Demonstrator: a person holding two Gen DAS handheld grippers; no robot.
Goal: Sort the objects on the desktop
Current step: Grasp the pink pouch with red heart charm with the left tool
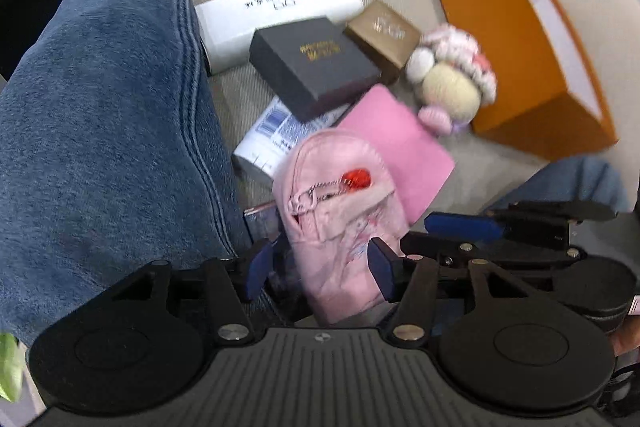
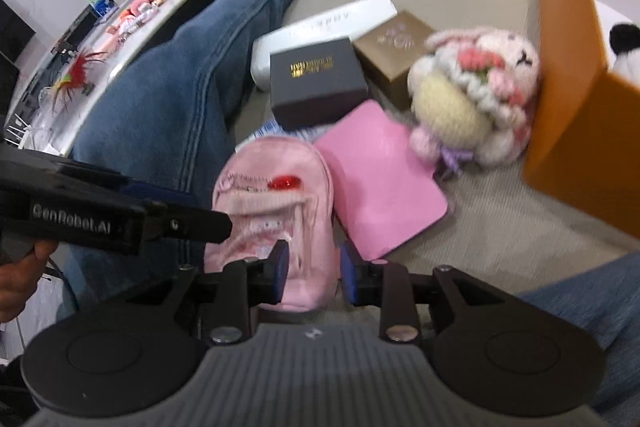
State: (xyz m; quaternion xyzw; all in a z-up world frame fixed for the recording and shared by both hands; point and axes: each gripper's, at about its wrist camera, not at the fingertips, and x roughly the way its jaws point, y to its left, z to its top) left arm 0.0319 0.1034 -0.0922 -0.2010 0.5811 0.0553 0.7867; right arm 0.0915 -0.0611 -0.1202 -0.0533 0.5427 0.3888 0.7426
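A pink mini-backpack pouch point(image 1: 340, 211) point(image 2: 276, 195) with a red charm lies on the beige sofa seat point(image 1: 480, 163). My left gripper point(image 1: 320, 269) straddles its lower end; the left pad point(image 1: 258, 267) stands off the fabric, so it is open. My right gripper point(image 2: 314, 271) has its blue pads point(image 2: 280, 269) pressed on the pouch's bottom end. Behind the pouch lie a pink card point(image 1: 396, 143), a black box point(image 1: 312, 67), a brown box point(image 1: 382, 35), a white box point(image 1: 276, 11) and a crocheted bunny point(image 1: 452, 79) point(image 2: 476, 91).
An orange paper bag point(image 1: 520, 47) point(image 2: 568, 107) lies open at the right with a panda toy point(image 2: 624, 51) inside. A person's jeans leg point(image 1: 100, 107) fills the left. A white-blue package point(image 1: 272, 135) sits under the black box. A cluttered white table point(image 2: 132, 7) stands far left.
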